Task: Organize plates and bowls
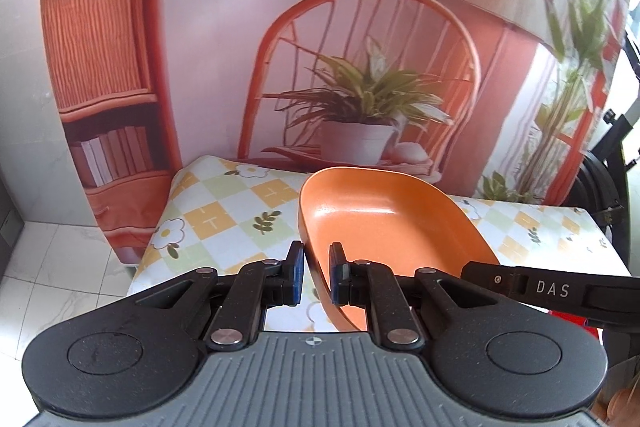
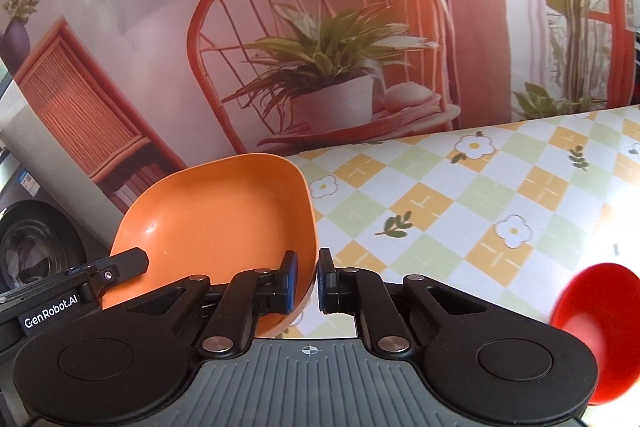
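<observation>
Orange plate [image 1: 384, 223] held tilted above the checkered tablecloth [image 1: 224, 211], both grippers pinching opposite rims: left gripper [image 1: 316, 277], right gripper [image 2: 308, 281]. It looks rigid, light and smooth-glazed, likely slippery; the raised rim seems the best hold.

red bowl [image 2: 596, 331]: blurred, part behind gripper body | orange dish [image 2: 216, 227] near rim: hidden by jaws
</observation>
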The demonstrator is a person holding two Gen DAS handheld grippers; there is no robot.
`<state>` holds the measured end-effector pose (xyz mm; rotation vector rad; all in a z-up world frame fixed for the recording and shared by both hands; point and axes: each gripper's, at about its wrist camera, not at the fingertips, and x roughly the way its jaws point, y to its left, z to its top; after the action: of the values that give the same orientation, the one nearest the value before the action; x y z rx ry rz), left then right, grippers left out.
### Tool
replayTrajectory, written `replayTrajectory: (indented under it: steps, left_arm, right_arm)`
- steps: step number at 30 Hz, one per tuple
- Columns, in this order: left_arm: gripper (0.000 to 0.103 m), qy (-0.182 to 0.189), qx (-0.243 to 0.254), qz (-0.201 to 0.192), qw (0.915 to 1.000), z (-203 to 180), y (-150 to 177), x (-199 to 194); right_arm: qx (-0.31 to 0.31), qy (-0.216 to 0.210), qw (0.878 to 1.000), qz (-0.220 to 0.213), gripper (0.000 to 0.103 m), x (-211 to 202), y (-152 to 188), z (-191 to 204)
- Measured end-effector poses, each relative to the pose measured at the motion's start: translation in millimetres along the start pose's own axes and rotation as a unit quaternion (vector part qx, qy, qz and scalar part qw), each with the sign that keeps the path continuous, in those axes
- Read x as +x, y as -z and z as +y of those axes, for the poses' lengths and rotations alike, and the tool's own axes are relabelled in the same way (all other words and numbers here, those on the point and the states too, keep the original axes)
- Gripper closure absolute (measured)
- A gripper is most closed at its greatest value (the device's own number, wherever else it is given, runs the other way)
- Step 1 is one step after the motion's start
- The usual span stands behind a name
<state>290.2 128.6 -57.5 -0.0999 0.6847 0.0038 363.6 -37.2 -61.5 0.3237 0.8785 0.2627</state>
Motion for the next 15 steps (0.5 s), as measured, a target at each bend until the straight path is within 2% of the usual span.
replayTrajectory:
  steps: [9, 15]
  left_arm:
    - [0.088, 0.035, 0.029, -0.004, 0.9990, -46.3, 17.8, -31.1]
    - [0.087, 0.061, 0.046, -0.005, 0.9971, -74.0, 39.9, -45.5]
  right_arm:
    - [0.019, 0.005, 0.999, -0.027, 0.093, -61.4, 19.6, -45.0]
    - [0.025, 0.014, 0.999, -0.026, 0.093, -91.7, 37.4, -73.9]
